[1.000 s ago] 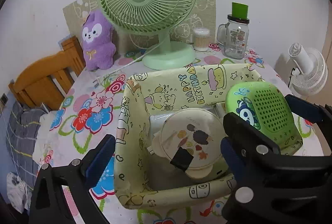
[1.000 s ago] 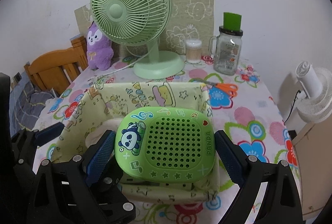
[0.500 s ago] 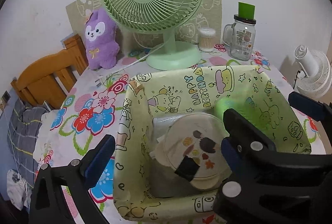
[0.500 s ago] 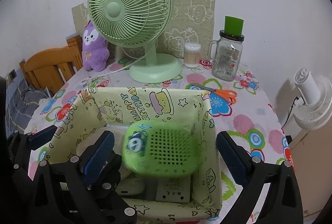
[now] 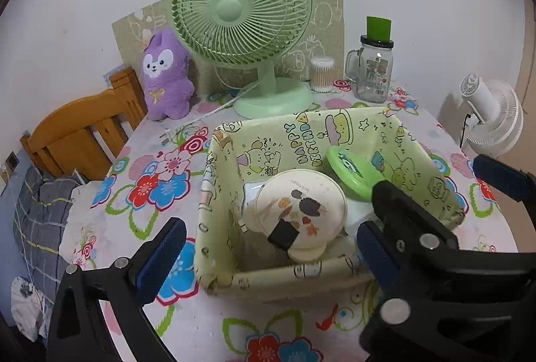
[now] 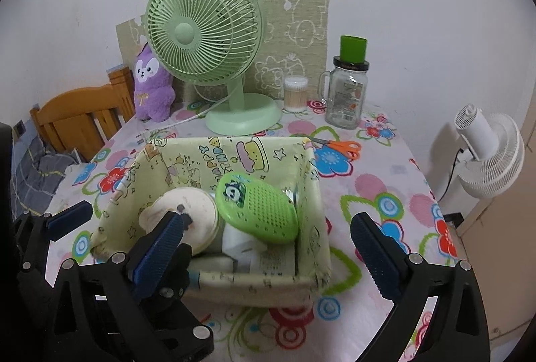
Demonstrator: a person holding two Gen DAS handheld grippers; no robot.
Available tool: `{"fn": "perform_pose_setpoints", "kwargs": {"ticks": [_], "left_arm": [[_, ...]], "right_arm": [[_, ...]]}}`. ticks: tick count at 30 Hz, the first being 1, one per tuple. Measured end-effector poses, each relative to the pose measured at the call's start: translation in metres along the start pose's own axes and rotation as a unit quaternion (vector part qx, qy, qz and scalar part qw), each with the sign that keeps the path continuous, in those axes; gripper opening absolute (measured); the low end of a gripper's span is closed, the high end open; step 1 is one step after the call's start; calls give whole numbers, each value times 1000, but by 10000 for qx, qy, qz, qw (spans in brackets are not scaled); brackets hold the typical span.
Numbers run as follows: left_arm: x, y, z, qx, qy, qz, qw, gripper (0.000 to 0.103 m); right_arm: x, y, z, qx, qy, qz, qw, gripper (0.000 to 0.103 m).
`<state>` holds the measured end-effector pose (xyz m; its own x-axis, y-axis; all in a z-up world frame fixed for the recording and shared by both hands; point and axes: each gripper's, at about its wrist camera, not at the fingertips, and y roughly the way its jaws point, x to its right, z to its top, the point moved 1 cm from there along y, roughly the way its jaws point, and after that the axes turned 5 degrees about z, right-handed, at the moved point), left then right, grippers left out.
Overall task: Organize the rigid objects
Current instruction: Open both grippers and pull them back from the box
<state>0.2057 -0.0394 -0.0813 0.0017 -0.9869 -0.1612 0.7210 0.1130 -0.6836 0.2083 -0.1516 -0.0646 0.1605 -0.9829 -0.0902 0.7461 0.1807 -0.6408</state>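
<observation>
The green speaker (image 6: 257,207), held between the right gripper (image 6: 268,239)'s fingers a second earlier, had dropped into the fabric bin (image 6: 313,194) and lay tilted beside the round white lid (image 5: 300,207), so that step looked done, both grippers' jaws, the left gripper (image 5: 268,256) included, standing wide and empty.

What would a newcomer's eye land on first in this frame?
Probably the big green fan standing at the back of the flowered table, with a purple plush to its left. Next, the yellow bin in the middle, where a green panda speaker lies tilted beside a round white fan. Both grippers, left and right, hang open in front of the bin.
</observation>
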Motion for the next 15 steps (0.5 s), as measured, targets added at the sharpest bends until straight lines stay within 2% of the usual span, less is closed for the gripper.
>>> {"fn": "perform_pose_setpoints", "kwargs": {"ticks": [15], "left_arm": [[-1, -42, -17, 159, -13, -92, 9998, 103]], "right_arm": [[2, -48, -20, 103, 93, -163, 9998, 102]]}}
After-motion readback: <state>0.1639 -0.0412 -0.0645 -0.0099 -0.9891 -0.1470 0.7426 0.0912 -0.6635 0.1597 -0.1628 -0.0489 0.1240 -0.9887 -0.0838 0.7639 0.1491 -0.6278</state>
